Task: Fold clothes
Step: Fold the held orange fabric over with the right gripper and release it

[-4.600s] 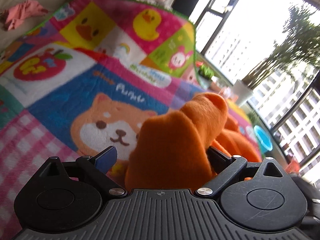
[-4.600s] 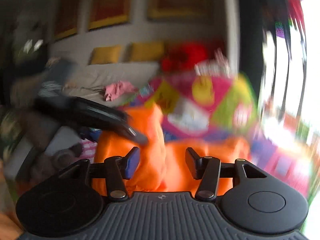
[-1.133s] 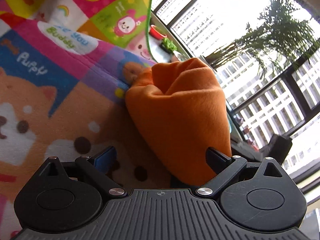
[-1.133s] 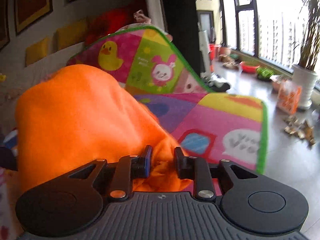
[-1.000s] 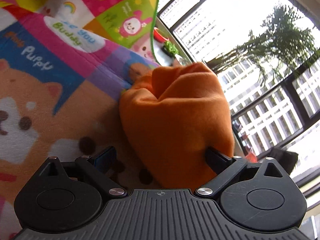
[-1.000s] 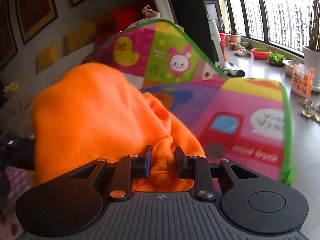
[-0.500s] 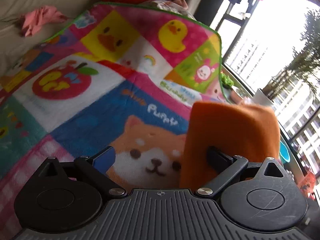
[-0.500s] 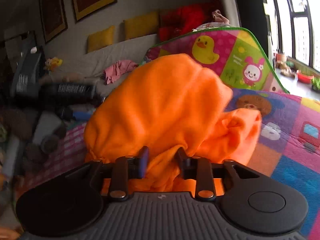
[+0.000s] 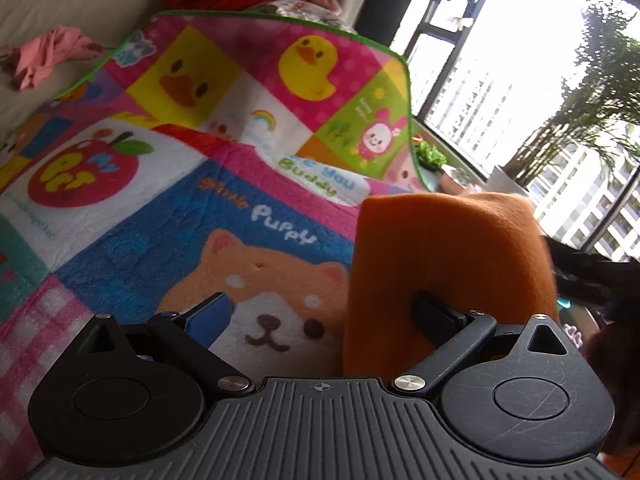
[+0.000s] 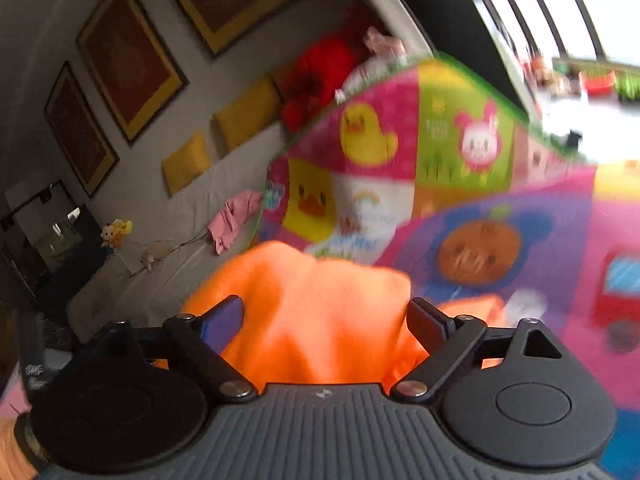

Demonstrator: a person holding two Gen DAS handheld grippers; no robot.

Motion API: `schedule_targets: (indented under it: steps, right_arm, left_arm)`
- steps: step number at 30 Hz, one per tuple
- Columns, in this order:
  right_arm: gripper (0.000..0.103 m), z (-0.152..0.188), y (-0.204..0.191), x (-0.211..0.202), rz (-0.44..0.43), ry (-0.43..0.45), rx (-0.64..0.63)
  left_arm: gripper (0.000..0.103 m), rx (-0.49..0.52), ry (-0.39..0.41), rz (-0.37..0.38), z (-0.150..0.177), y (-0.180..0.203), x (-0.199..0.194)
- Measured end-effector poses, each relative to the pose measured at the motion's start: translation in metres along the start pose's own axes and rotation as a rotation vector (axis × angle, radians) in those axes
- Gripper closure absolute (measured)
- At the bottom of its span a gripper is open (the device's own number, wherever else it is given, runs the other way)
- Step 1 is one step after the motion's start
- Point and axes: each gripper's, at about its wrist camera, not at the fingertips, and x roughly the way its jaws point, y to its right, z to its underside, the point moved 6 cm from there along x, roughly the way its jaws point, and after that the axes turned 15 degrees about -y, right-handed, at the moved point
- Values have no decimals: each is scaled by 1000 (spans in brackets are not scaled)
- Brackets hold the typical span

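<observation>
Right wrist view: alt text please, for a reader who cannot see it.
The right claw is opening, with bunched orange cloth between its jaws, over a colourful cartoon play mat. Behind are a pale sofa and framed pictures.

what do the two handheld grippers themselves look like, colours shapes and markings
Both match. The left gripper and right gripper each have a ribbed dark grey body with a small crosshair mark, two round black discs, black linkage arms on silver pivot screws, one blue-faced finger and one black finger. No cables or sleeves show.

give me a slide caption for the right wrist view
Right gripper jaws opening around a bunched orange garment above a colorful cartoon play mat.
</observation>
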Motion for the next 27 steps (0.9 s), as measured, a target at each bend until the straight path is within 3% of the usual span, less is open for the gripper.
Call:
schedule_targets:
  steps: [3, 4, 5, 9, 11, 15, 17, 19, 23, 27]
  right_arm:
    - [15, 7, -10, 17, -154, -51, 40]
    - [23, 8, -21, 15, -167, -54, -1]
    - [30, 9, -33, 11, -164, -51, -57]
    - [36, -1, -57, -32, -98, 46, -202]
    - [36, -6, -51, -52, 7, 82, -245]
    - [35, 3, 4, -48, 474, 37, -308]
    - [23, 14, 33, -40, 586, -8, -264]
    - [17, 18, 41, -38, 581, -13, -239]
    - [15, 22, 38, -33, 531, -16, -235]
    - [9, 24, 22, -65, 481, 57, -265]
  left_arm:
    - [3, -36, -15, -4, 2, -11, 3]
    - [3, -48, -17, 5, 2, -13, 2]
    - [3, -54, -16, 20, 1, -11, 1]
    - [4, 2, 11, 86, -9, 17, -5]
    - [4, 45, 15, 113, -14, 36, -4]
    - [4, 104, -4, 134, -16, 68, 7]
    - [3, 113, -6, 158, -16, 79, 7]
    - [3, 126, 1, 176, -16, 89, 6]
    - [3, 168, 0, 166, -21, 107, 12]
    - [2, 198, -40, 51, -17, 103, 34]
